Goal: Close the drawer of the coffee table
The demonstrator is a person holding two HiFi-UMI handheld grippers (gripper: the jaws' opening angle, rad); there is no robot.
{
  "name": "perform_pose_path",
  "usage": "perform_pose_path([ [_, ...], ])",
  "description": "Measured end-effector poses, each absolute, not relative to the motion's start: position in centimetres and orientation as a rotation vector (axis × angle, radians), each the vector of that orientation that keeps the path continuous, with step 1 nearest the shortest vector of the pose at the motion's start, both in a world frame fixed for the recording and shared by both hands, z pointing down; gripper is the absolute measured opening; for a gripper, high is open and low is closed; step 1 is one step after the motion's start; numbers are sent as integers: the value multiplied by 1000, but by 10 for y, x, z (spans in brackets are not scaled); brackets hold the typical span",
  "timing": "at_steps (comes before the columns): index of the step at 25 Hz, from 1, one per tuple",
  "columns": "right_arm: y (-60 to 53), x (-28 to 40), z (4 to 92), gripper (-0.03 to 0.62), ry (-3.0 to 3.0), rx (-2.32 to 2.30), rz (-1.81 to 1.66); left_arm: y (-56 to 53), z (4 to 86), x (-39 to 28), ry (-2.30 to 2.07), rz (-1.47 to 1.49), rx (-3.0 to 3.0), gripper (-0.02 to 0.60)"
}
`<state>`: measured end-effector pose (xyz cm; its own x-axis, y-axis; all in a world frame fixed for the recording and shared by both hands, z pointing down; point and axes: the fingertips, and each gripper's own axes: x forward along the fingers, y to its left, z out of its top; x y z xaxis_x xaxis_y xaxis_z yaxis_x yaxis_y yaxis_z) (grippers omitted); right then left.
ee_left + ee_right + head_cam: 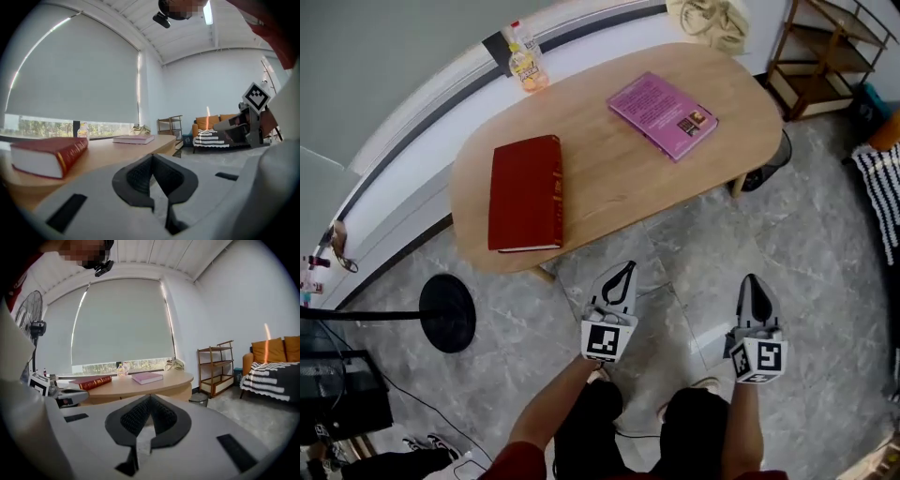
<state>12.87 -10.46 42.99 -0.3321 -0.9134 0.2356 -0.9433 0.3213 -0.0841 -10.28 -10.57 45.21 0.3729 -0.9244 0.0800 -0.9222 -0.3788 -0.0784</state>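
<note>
The oval wooden coffee table (609,159) stands ahead of me; no open drawer shows in any view, and its near edge looks flush. On it lie a red book (525,192), a pink book (663,114) and a small bottle (525,58). My left gripper (627,268) hangs over the floor just short of the table's near edge, its jaws together and empty (152,158). My right gripper (752,279) is beside it, farther right and clear of the table, shut on nothing (150,398). Both point level toward the table (140,386).
A black round fan base (448,312) sits on the floor at the left. At the table's right end are a dark bin (769,169) and a wooden shelf (825,47). An orange sofa with a striped blanket (272,366) stands farther right. Grey tiled floor lies under both grippers.
</note>
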Motion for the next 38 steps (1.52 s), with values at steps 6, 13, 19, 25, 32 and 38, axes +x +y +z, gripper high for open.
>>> perform_pose_path([
  [6,-84,98,292,-3,-2530,1539,347,-59,329,-149,1966,-332,-2549,8],
  [13,-59,44,159,-3,-2561,1359,388,-14,163,-211,2248,-308,-2449,8],
  [19,-43,6,68,-3,-2553,1291,321,26,53,-256,2333,-268,-2314,8],
  [25,-32,-37,1,-3,-2611,1236,194,64,-21,-303,2374,-186,-2207,8],
  [32,-12,-87,-44,-3,-2659,1187,-8,102,-66,-347,2372,-197,-2064,8],
  [38,3,-118,-81,-3,-2685,1179,-151,127,-93,-375,2356,-190,-1995,8],
])
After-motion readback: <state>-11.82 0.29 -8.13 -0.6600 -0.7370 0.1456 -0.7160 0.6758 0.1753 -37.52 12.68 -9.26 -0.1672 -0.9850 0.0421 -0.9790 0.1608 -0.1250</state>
